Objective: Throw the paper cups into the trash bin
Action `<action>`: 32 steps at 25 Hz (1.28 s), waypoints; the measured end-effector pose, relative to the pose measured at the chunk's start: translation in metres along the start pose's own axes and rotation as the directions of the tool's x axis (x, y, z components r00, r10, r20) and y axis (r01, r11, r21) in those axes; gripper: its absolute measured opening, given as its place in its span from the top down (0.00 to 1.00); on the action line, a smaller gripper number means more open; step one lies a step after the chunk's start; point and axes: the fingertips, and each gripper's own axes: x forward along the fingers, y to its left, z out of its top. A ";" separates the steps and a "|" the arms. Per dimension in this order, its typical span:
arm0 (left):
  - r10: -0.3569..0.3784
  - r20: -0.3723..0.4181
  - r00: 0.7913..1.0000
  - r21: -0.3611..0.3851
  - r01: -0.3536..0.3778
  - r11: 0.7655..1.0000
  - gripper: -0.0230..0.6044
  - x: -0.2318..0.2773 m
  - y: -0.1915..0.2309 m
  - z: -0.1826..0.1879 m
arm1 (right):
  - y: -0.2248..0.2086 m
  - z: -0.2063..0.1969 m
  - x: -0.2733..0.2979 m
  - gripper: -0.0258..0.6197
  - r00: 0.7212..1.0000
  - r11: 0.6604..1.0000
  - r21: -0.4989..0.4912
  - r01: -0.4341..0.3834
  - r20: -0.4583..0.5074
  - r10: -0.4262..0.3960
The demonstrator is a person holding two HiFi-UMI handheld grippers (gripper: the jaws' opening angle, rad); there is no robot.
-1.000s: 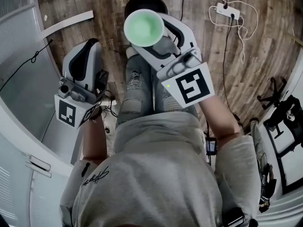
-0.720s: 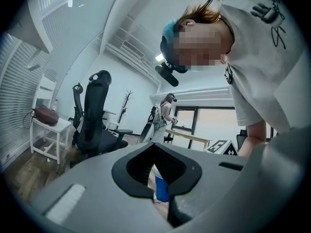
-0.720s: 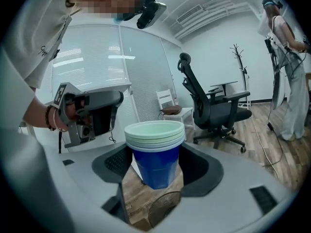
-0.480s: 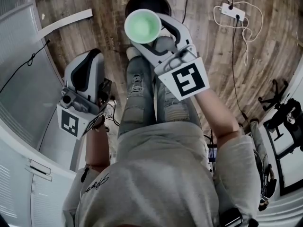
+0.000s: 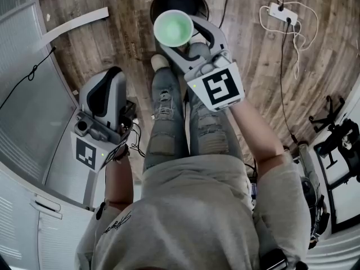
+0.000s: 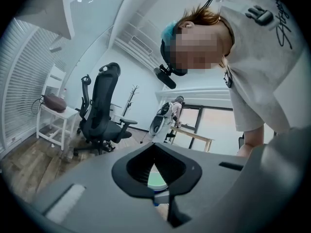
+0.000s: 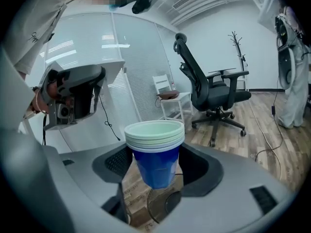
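Three-ish nested paper cups [image 7: 154, 147] pinched in the right gripper [image 5: 179, 45]; I'd centre them over the trash bin [image 5: 198, 1] before releasing. Left gripper [image 6: 156, 193] closed, empty.

Setting: an office. Indicators are a black swivel office chair [image 7: 214, 93] on a castor base, a coat stand [image 7: 237, 52], glazed partition walls with white slatted blinds [image 7: 129, 47], wood-plank flooring [image 5: 112, 44], and a white power strip [image 5: 279, 11] with trailing cables.
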 end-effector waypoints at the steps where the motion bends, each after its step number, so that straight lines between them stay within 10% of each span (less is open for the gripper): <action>1: 0.003 -0.005 1.000 -0.007 -0.003 1.000 0.96 -0.001 0.002 -0.003 | 0.000 -0.005 0.004 0.51 1.000 1.000 -0.006 -0.002 -0.007 0.002; 32: 0.047 -0.026 0.999 -0.114 -0.049 0.992 0.96 -0.023 0.021 -0.051 | -0.028 -0.152 0.098 0.51 0.979 0.999 -0.024 0.043 -0.197 -0.046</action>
